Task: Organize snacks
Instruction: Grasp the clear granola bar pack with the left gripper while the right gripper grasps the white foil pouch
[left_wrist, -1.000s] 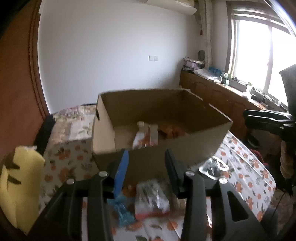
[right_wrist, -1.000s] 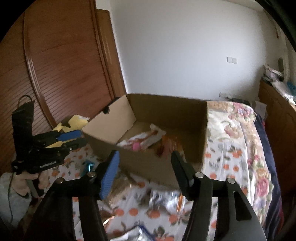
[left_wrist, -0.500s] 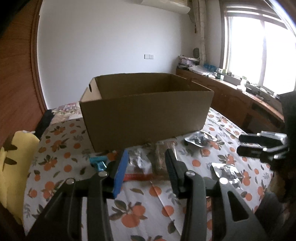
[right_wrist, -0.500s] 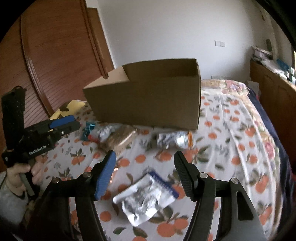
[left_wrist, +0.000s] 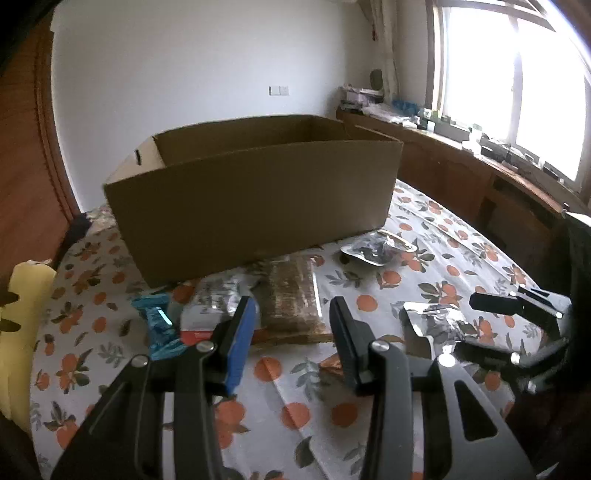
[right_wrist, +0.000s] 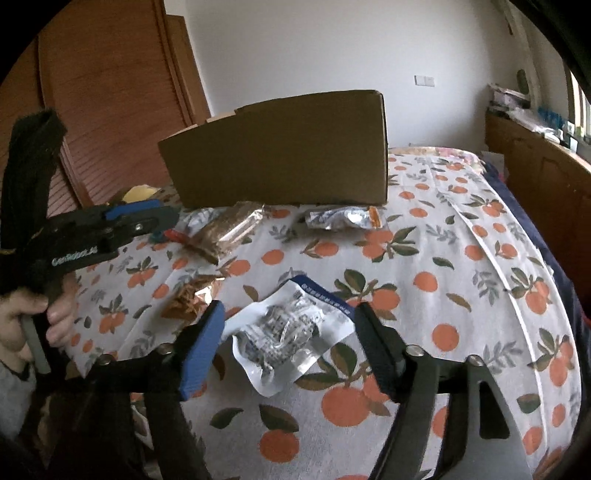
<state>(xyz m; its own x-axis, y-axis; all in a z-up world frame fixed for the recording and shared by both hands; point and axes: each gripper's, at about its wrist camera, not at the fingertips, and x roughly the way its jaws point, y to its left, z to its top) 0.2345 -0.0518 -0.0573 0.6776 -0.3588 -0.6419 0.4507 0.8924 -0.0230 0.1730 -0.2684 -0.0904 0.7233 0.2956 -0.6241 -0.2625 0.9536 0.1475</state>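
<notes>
A cardboard box (left_wrist: 255, 199) is set at the far side of an orange-print cloth (right_wrist: 461, 295). Snack packets are scattered near its front wall: a brown bar (left_wrist: 291, 295), a silver packet (right_wrist: 284, 328), a blue wrapper (left_wrist: 159, 325). The left gripper (left_wrist: 291, 317) and right gripper (right_wrist: 288, 325) are held with jaws released, nothing grasped.

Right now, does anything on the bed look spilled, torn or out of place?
Nothing looks spilled or torn. The oddity is that the snack packets, such as the silver pouch and the brown bar, lie scattered on the bedspread outside the cardboard box. Both claws are open and empty.
</notes>
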